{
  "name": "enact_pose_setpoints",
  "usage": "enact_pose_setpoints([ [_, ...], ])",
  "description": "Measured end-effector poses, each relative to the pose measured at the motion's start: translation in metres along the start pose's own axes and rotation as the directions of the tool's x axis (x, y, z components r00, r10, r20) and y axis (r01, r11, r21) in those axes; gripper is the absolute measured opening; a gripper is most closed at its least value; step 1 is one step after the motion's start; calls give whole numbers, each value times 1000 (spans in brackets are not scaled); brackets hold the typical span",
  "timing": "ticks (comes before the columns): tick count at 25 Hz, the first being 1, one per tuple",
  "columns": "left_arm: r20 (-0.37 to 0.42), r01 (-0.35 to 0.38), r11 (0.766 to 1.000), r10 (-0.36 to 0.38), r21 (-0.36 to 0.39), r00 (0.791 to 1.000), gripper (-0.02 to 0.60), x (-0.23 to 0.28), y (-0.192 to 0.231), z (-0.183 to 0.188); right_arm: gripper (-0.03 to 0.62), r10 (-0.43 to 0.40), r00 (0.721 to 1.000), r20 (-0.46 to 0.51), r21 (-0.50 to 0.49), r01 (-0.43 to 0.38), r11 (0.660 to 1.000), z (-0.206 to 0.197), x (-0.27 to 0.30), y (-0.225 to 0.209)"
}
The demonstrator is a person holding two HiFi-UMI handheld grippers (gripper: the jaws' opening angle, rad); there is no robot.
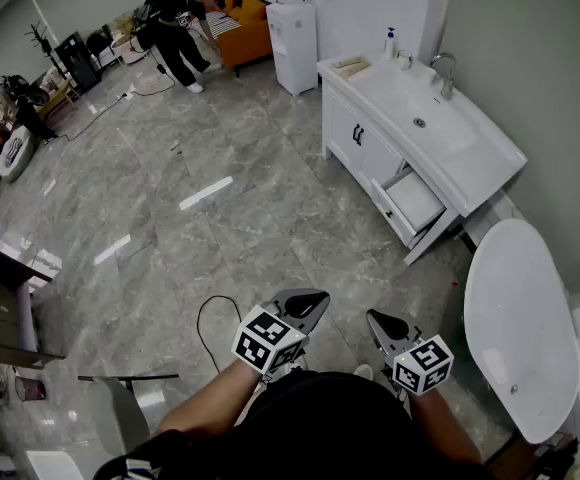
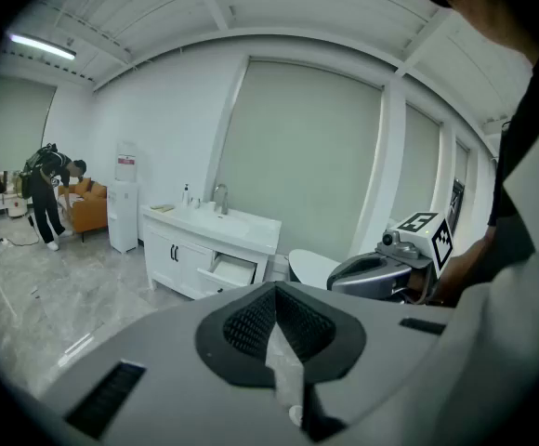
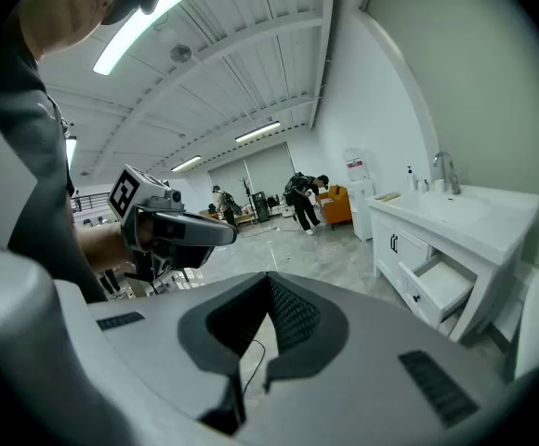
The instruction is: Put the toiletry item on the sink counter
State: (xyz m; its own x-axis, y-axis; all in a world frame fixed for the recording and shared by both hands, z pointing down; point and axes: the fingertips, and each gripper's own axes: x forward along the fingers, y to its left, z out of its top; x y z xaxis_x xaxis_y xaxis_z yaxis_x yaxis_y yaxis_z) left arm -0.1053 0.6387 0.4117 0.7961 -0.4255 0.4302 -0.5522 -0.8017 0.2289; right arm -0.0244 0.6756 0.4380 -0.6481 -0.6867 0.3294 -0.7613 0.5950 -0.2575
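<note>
A small white pump bottle stands at the far end of the white sink counter, beside the basin and the chrome tap. Both grippers hang low, close to the person's body and far from the counter. My left gripper is shut with nothing between its jaws, which meet along a thin line in the left gripper view. My right gripper is also shut and empty, as the right gripper view shows. Each gripper sees the other beside it.
One drawer of the vanity cabinet stands pulled out toward the floor. A white toilet lid is at the right. A water dispenser and an orange sofa stand at the back, where a person bends over. A black cable lies on the grey tiles.
</note>
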Motion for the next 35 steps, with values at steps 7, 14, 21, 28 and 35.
enact_pose_setpoints([
  [7,2,2,1000,-2,-1,1000,0,-4,4,-4,2,-2,1000,1,-5,2,1000,0,5,5],
  [14,2,2,1000,-2,-1,1000,0,-5,10,-5,2,-5,1000,4,-2,5,1000,0,10,5],
  [21,-10,7,1000,-7,-11,1000,0,-13,19,-12,3,-25,999,38,-9,25,1000,8,21,15],
  [28,-8,-8,1000,8,-13,1000,0,-38,47,-22,3,11,1000,11,-53,-10,999,7,56,45],
  [35,-10,-30,999,30,-35,1000,0,-71,79,-36,3,-2,1000,-13,-24,2,1000,6,87,65],
])
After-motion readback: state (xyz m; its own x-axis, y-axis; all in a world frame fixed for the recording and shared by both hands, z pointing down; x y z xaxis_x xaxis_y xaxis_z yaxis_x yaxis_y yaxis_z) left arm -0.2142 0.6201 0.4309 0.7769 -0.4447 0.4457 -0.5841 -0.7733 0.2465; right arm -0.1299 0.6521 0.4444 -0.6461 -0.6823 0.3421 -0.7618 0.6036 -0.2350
